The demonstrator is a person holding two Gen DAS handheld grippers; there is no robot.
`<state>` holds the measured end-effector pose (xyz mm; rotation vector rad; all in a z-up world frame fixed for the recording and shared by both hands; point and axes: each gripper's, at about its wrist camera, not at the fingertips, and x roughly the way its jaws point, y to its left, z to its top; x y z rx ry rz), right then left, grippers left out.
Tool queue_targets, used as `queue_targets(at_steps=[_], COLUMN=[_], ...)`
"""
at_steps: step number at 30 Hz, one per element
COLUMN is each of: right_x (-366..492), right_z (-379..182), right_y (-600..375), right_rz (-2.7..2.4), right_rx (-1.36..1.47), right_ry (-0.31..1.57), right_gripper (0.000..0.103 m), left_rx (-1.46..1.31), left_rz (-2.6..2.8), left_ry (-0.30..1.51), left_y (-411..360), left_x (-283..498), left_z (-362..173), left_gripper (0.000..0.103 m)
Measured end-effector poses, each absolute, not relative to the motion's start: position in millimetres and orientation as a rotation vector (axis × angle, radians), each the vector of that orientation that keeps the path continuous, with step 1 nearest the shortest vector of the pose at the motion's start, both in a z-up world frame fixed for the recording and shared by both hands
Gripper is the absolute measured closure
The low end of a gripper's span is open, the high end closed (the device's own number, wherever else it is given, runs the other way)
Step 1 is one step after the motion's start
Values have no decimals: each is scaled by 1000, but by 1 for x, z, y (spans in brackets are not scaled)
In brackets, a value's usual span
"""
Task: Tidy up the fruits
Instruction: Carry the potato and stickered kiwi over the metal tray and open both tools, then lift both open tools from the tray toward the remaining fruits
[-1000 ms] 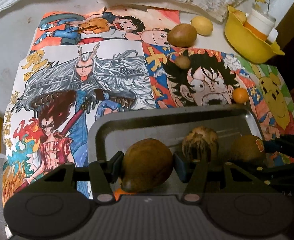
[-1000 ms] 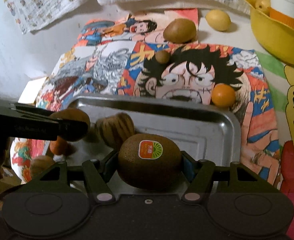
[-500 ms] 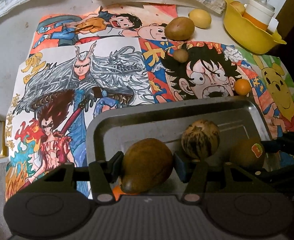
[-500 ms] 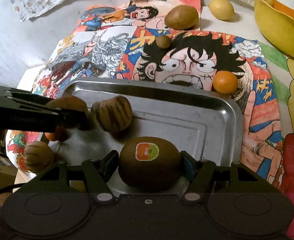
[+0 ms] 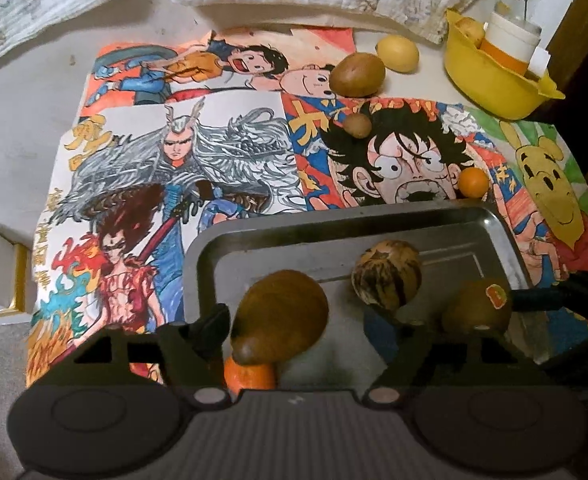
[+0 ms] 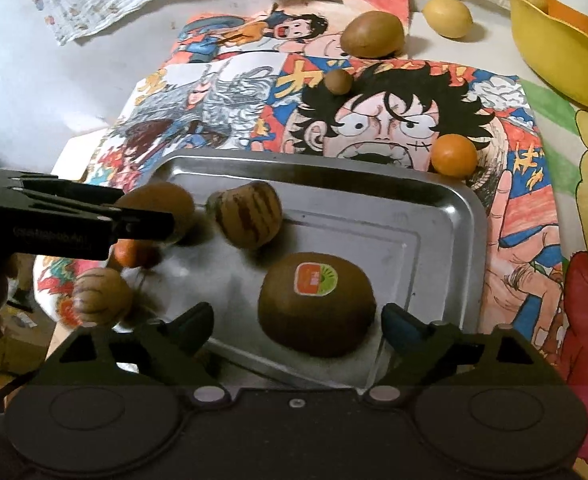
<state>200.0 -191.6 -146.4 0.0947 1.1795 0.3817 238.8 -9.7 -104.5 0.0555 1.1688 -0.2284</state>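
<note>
A steel tray [image 5: 506, 240] [image 6: 466, 216] lies on the cartoon-printed cloth. My left gripper [image 5: 298, 328] is open; a smooth brown fruit [image 5: 280, 316] [image 6: 162, 204] rests in the tray against its left finger, clear of the right finger. My right gripper [image 6: 298, 320] is open, with gaps on both sides of a stickered kiwi [image 6: 316, 308] [image 5: 476, 308] that sits in the tray. A striped brown fruit [image 5: 386, 276] [image 6: 250, 216] lies in the tray between them. A small orange [image 5: 250, 374] [image 6: 134, 252] and another striped fruit [image 6: 100, 296] lie at the tray's near-left end.
On the cloth beyond the tray lie an orange [image 5: 473, 183] [image 6: 453, 155], a small brown fruit [image 5: 357, 125] [image 6: 338, 81], a large brown fruit [image 5: 357, 75] [image 6: 373, 34] and a lemon [image 5: 397, 53] [image 6: 447, 17]. A yellow bowl [image 5: 490, 80] [image 6: 554, 56] holding a cup stands at the far right.
Both grippers have opened: the left has let go of the smooth brown fruit, the right of the stickered kiwi. Both fruits now rest in the tray. Both grippers have drawn back a little.
</note>
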Motion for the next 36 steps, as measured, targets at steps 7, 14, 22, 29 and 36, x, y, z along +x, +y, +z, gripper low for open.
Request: queue_targets(at_steps=[7,14,22,29,36], right_x=[187,171,155,147,146], right_z=[-135,-133,-137,-135,-129], right_y=[-190,-186,-196,-216,-240], right_rz=[449,505,490,412,318], right_rx=[74,39,15,26,58], right_ry=[1183,1211,1270,1265,1229], right_gripper=[2,1,1,1,1], left_rx=[28,13,26,88,155], left_rz=[-178,-136,-114,-88,-93], left_ry=[1142,1149,1203,1258,1276], left_y=[-1,3,2,-7,-17], left_x=[214,176,138,127,130], left_z=[-90,-86,-90,-95,-92], left_gripper=[4,1,1,1,1])
